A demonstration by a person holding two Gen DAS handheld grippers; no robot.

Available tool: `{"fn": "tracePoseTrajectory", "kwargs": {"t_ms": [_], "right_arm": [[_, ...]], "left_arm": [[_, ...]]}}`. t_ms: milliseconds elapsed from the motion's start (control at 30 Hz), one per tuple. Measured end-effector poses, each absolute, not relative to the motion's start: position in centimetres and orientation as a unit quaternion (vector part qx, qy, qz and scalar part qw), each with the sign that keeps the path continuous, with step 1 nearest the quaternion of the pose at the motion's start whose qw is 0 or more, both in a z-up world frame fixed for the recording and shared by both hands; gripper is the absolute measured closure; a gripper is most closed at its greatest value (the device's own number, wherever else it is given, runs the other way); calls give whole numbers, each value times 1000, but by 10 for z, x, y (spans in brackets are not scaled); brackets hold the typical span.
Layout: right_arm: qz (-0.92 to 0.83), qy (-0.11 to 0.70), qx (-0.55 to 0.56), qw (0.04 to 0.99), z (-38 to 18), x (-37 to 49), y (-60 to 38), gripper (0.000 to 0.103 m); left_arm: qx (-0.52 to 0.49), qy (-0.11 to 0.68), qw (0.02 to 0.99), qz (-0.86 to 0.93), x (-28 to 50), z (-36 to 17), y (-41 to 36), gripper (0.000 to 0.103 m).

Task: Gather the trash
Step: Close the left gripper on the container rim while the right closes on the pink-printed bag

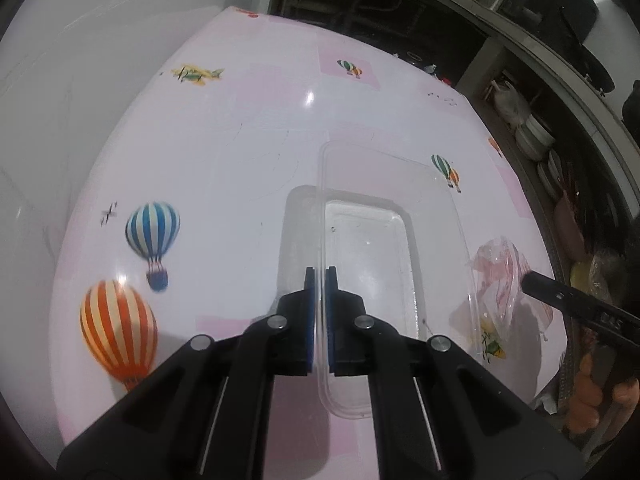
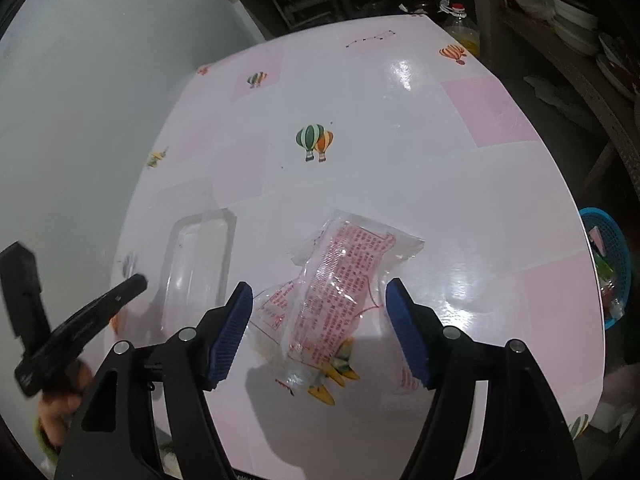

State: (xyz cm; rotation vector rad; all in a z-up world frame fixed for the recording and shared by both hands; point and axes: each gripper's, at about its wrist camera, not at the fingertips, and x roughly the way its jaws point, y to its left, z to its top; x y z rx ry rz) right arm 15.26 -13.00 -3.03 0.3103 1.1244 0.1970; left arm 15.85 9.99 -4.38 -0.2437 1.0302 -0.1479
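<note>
Glossy pink-and-white tablecloth (image 1: pixel 248 152) printed with hot-air balloons filled the left wrist view, with dark shelving at the upper right. At lower centre the left gripper (image 1: pixel 320 276) was clenched on the thin left rim of a clear plastic tray (image 1: pixel 372 248), whose long axis ran up the frame, away from the camera. It looked light, slightly springy and slick, so a rim pinch seemed the sensible hold, though the wall could flex or slip. At the right edge lay a crumpled clear wrapper (image 1: pixel 500 276) with red print, just beside the tray. In the right wrist view the same tablecloth spread under the right gripper (image 2: pixel 320 308), its jaws spread wide on either side of the wrapper (image 2: pixel 344 276) without pressing on it. Soft, nearly weightless and crinkly, it pointed from lower left to upper right; its bunched middle seemed the surest place to grasp. A blue basket (image 2: pixel 612 264) sat beyond the table's right edge.
</note>
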Motion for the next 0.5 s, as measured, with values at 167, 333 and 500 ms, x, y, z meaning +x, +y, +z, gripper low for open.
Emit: {"fn": "tracePoseTrajectory", "kwargs": {"t_ms": [167, 333, 500], "right_arm": [[64, 532, 89, 840, -42, 155, -112, 35], [59, 529, 66, 844, -46, 150, -109, 48], [63, 526, 69, 845, -44, 149, -114, 66]], "left_arm": [[-97, 491, 863, -76, 154, -46, 89, 99], [-79, 490, 864, -80, 153, -45, 81, 99], [-58, 483, 870, -77, 148, -42, 73, 99]]}}
